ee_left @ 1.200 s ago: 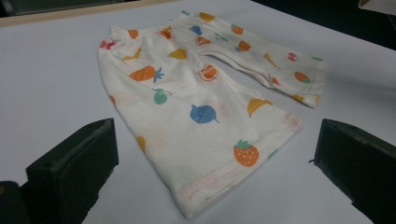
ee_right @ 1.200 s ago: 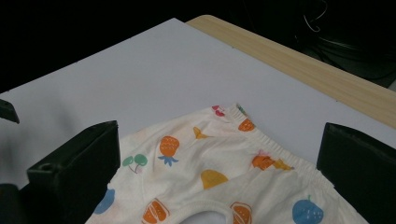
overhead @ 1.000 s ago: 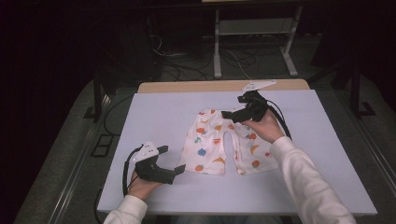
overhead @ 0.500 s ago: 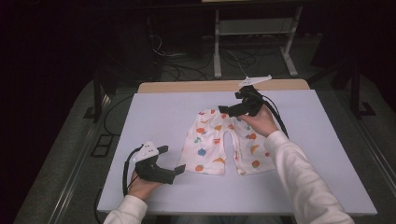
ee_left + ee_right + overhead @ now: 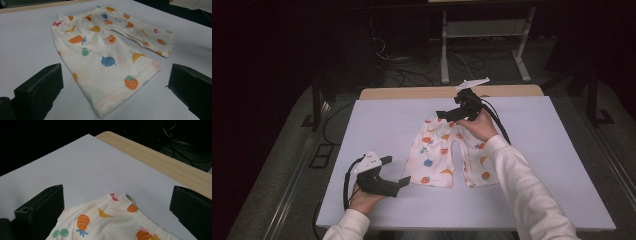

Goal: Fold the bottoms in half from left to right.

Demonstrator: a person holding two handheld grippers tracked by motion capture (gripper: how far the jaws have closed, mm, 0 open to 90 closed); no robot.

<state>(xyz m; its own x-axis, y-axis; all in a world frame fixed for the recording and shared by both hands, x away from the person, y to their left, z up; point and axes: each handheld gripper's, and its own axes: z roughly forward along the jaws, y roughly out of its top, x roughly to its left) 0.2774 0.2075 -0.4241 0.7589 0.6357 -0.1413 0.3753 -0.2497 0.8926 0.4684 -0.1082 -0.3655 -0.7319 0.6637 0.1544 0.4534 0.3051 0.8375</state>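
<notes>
The waistband of the shorts [image 5: 447,152] is partly covered by the right tongs [image 5: 445,115] and hand [image 5: 479,125].

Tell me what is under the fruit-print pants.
The fruit-print pants lie flat on the white table cover, which shows all around them. Whatever lies beneath the fabric itself is covered and cannot be seen.

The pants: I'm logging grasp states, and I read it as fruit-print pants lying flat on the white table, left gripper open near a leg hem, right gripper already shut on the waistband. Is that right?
Not quite. The right gripper is open, not shut on the waistband: the right gripper view shows its jaws wide apart above it. The pants lie flat on the white table, and the left gripper is open near a leg hem.
</notes>
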